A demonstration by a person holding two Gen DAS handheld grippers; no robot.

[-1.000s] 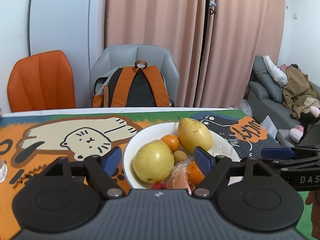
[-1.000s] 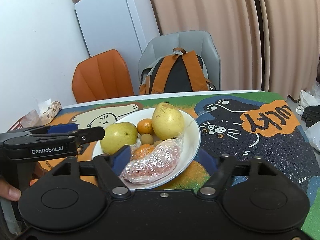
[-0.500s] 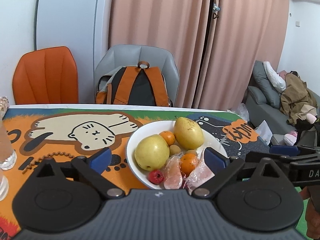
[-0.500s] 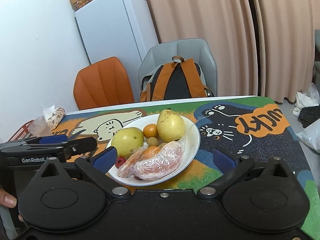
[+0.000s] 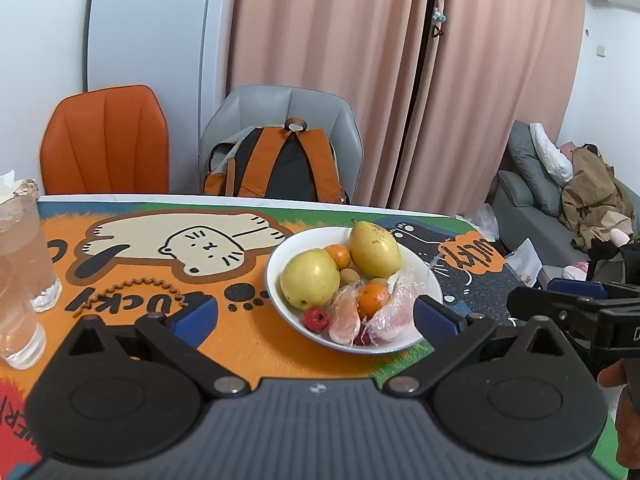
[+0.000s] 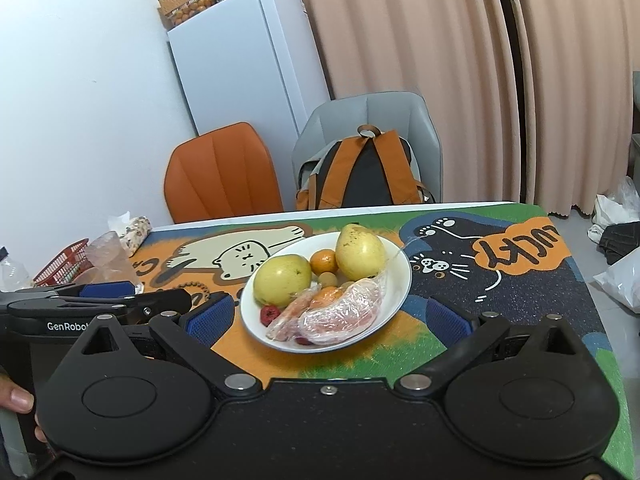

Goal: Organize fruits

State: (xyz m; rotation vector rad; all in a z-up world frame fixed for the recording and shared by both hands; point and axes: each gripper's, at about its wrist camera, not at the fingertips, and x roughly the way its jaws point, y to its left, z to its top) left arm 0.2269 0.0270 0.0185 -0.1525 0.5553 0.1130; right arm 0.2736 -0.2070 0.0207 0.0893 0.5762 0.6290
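With both jaws spread wide and nothing held, the left tongs (image 5: 316, 316) and right tongs (image 6: 328, 312) hang just short of the bowl (image 6: 404, 280), which sits on the mat (image 5: 132, 292) between each pair of pads. Its fruit looks mixed: two pears (image 5: 310, 278) firm and fairly heavy, best taken across the belly; oranges (image 5: 338, 256) small and rollable; wrapped pieces (image 6: 340, 318) likely soft and slippery, needing a gentle squeeze.

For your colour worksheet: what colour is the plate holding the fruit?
White; the plate shows best in the right wrist view.
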